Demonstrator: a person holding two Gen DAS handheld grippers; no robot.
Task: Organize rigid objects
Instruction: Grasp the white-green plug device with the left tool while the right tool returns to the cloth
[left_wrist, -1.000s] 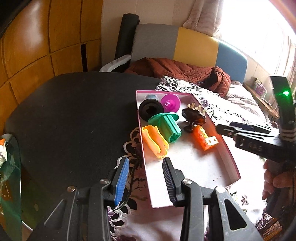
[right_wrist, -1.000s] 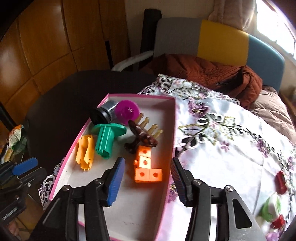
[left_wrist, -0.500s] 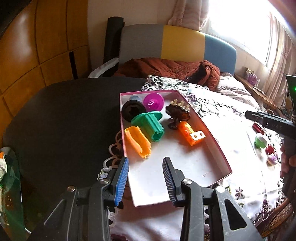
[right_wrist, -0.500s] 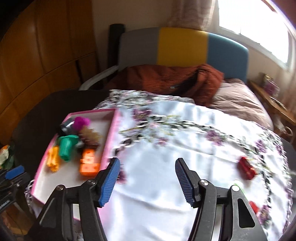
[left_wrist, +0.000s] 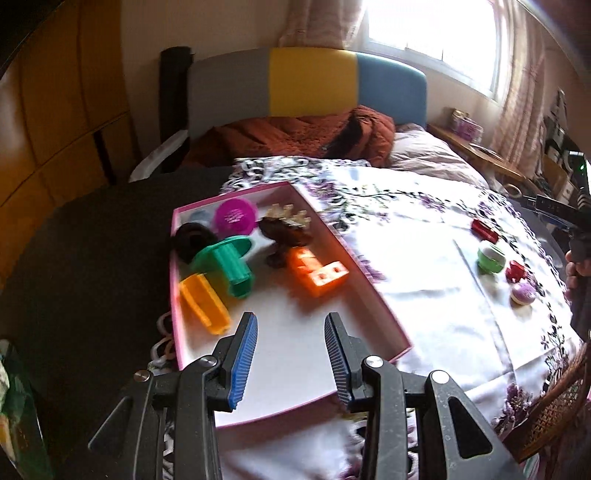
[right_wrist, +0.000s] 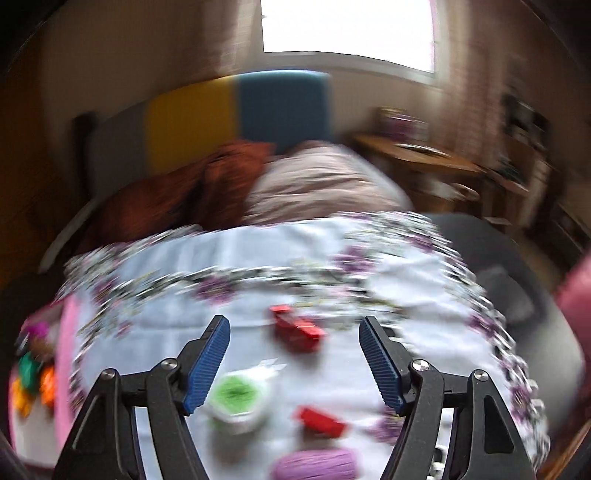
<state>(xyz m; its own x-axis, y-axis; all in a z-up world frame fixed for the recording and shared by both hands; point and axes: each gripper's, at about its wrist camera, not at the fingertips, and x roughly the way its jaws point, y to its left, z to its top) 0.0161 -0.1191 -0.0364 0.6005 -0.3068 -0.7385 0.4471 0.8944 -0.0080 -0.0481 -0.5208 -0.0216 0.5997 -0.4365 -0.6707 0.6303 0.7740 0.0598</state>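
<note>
Currently both grippers are spread and empty. Left gripper hangs over the near end of the pink tray, which holds an orange block and green piece. Right gripper, view blurred, is above a floral cloth carrying a red piece and green-white cup. Beyond: bed, tricolour headboard, bright window.
</note>
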